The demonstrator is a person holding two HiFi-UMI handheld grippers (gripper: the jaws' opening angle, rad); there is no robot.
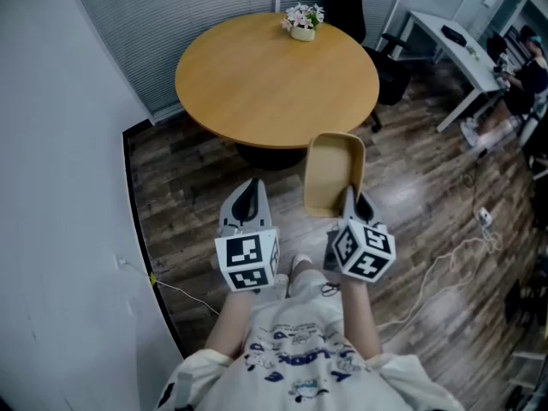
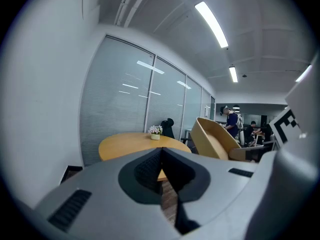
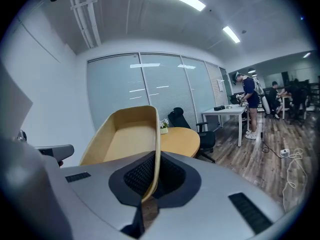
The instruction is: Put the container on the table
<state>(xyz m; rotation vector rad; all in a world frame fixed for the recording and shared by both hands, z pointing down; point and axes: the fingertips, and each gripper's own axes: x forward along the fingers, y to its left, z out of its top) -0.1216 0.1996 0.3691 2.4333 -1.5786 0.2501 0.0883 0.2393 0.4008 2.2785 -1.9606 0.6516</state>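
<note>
A tan rectangular container [image 1: 332, 173] hangs in the air just short of the round wooden table [image 1: 257, 84], over the floor. My right gripper [image 1: 353, 202] is shut on its near rim; in the right gripper view the container [image 3: 125, 139] tilts up to the left with its wall pinched between the jaws. My left gripper [image 1: 249, 204] is beside it to the left, shut and empty. From the left gripper view the container [image 2: 212, 140] shows at the right and the table [image 2: 135, 145] lies ahead.
A small pot of flowers [image 1: 303, 21] stands at the table's far edge. A black office chair [image 1: 390, 71] sits behind the table at the right. A white desk [image 1: 454, 54] and a seated person are at far right. Cables [image 1: 454, 255] trail over the wood floor. A wall runs along the left.
</note>
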